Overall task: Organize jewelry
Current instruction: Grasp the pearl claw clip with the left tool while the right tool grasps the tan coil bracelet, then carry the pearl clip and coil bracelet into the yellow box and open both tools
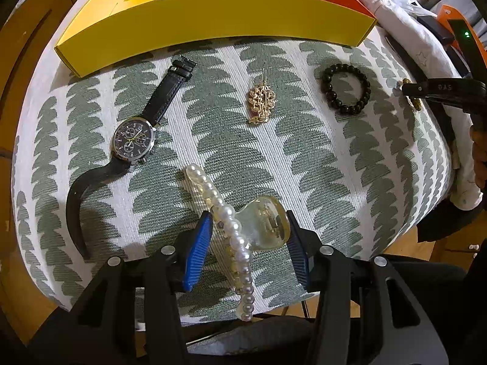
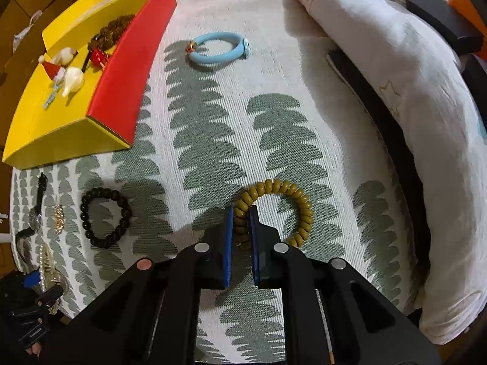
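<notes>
A pearl hair clip point(image 1: 234, 237) with a clear plastic handle lies on the green-patterned cloth point(image 1: 304, 158). My left gripper point(image 1: 248, 214) points down over it, its blue pads pressed against the pearls on one side and the clear handle on the other. In the right wrist view an olive bead bracelet point(image 2: 299, 210) lies on the cloth. My right gripper point(image 2: 241, 210) is shut on the bracelet's near-left beads. A yellow box point(image 1: 213, 21) with a red side point(image 2: 127, 73) stands at the back and holds several small trinkets.
A black-strapped watch point(image 1: 134, 140), a gold brooch point(image 1: 261, 103) and a black bead bracelet point(image 1: 347, 88) lie loose between box and grippers. A light-blue bangle point(image 2: 217, 48) rests farther back. Bunched white bedding point(image 2: 395, 91) borders the right side.
</notes>
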### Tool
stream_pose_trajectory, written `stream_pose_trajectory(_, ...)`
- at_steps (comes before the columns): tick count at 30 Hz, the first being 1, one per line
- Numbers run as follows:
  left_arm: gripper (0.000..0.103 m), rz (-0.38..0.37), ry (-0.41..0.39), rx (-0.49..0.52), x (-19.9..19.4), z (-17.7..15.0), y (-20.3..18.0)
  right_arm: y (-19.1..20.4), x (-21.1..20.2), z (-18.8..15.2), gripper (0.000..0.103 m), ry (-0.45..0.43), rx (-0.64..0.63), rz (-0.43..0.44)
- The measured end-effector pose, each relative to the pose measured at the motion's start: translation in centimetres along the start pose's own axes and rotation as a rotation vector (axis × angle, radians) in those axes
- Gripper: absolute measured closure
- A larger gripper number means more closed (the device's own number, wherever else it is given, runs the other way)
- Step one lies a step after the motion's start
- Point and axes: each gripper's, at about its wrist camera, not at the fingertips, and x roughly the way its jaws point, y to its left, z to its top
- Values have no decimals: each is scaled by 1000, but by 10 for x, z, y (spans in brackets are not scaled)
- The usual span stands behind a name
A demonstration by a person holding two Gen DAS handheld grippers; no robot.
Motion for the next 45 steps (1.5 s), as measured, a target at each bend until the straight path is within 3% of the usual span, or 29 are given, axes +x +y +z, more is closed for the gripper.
stream_pose_trajectory(18,60,4,-99,-10,-38,6,6,-23,-63,-5,93,-138,31,127)
stream_pose_trajectory(33,60,-110,-246,-49,-103,41,17,61,-108,37,93,-249,-116,228)
stream_pose_trajectory(39,60,-76,-299,-85,-119,78,30,97,-97,57,93,-234,-171,245)
stream_pose_trajectory(45,60,-47,-307,-100,-109,126,45,132,-75,76,93,-208,-221,249)
